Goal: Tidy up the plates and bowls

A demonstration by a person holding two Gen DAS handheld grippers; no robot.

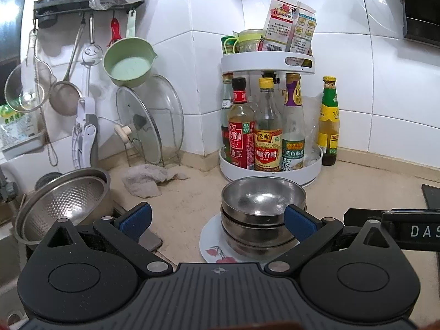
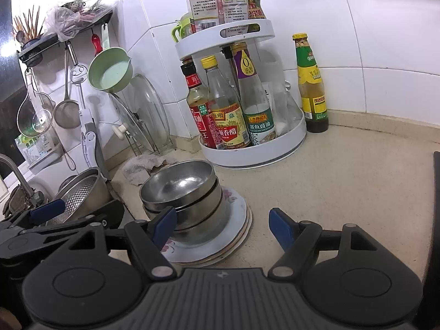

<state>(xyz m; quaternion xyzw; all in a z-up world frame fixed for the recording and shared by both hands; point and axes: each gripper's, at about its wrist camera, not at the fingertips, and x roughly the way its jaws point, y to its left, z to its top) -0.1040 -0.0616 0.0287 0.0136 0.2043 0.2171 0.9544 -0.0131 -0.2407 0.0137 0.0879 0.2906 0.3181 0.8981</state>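
Note:
A stack of three steel bowls (image 1: pixel 262 211) stands on a stack of white flowered plates (image 1: pixel 213 250) on the beige counter. It also shows in the right wrist view: bowls (image 2: pixel 184 195) on plates (image 2: pixel 236 220). My left gripper (image 1: pixel 217 220) is open and empty, just short of the bowls, its right pad in front of the stack. My right gripper (image 2: pixel 222 225) is open and empty, in front of the plates, its left pad by the bowls. The left gripper (image 2: pixel 44 211) shows at the left of the right wrist view.
A white two-tier turntable of sauce bottles (image 1: pixel 269 148) stands behind the stack, a lone bottle (image 1: pixel 328 121) to its right. A steel colander in a pot (image 1: pixel 66 206) sits in the sink at left. A grey rag (image 1: pixel 148 178), glass lids in a rack (image 1: pixel 148 121) and hanging utensils line the wall.

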